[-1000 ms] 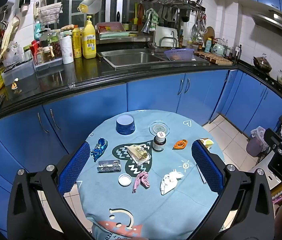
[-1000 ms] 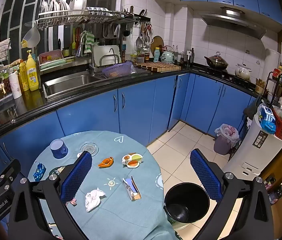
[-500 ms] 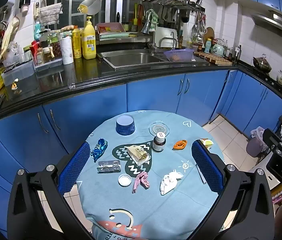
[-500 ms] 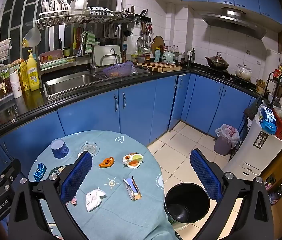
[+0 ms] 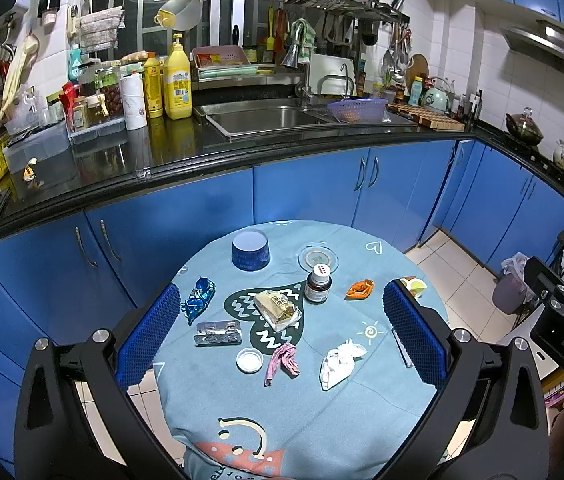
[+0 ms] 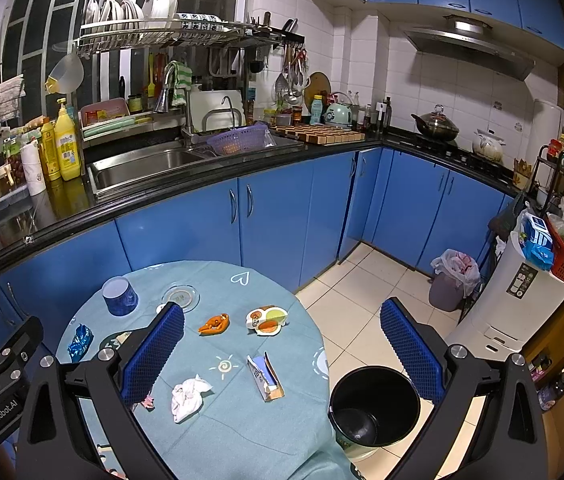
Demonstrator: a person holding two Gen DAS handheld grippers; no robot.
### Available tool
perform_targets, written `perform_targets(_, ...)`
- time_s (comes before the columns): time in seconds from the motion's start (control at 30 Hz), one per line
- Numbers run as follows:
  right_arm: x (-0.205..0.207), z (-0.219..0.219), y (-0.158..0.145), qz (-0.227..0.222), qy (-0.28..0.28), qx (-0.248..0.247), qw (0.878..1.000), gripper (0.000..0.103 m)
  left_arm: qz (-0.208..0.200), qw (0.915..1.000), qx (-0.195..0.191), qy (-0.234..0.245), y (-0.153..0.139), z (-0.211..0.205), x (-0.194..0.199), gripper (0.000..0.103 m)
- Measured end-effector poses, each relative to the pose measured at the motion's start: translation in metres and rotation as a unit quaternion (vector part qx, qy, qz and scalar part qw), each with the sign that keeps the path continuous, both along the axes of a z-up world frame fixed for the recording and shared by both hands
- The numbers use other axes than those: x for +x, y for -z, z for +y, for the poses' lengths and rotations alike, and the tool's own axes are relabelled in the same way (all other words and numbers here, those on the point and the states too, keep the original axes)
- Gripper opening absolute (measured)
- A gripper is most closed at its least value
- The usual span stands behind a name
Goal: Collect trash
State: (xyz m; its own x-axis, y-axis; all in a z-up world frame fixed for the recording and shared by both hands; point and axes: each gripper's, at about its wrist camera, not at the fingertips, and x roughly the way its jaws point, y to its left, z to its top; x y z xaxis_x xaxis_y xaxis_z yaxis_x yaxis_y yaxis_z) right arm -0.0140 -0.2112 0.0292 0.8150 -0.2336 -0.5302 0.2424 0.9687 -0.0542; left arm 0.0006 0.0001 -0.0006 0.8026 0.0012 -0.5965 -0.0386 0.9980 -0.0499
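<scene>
both my tongs, left gripper (image 5: 282, 336) and right gripper (image 6: 282, 356), gape wide, empty. the crumpled tissue (image 6: 188, 397), left of the bin (image 6: 374, 406), looks light and soft; i'd pinch its bunched middle.

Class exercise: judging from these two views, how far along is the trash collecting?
Hardly begun. Done: nothing obvious; the black bin looks nearly empty. In hand: nothing; left gripper and right gripper are open. Left: white tissue, pink wrapper, blue wrapper, torn carton.

Wide-open left tool (image 5: 282, 336) above littered table (image 5: 322, 412)
</scene>
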Motion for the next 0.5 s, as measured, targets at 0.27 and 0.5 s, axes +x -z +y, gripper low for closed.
perform_targets(0.27, 0.001, 0.0014, 0.0009, 0.001, -0.001, 0.0, 1.0, 0.096, -0.001, 1.0, 0.0, 0.0, -0.0002, -0.0001, -0.0003, 0.1)
perform_targets(0.5, 0.0012, 0.0016, 0.0011, 0.001, -0.001, 0.0, 1.0, 0.096, 0.0, 1.0, 0.0, 0.0, -0.0002, -0.0002, -0.0003, 0.1)
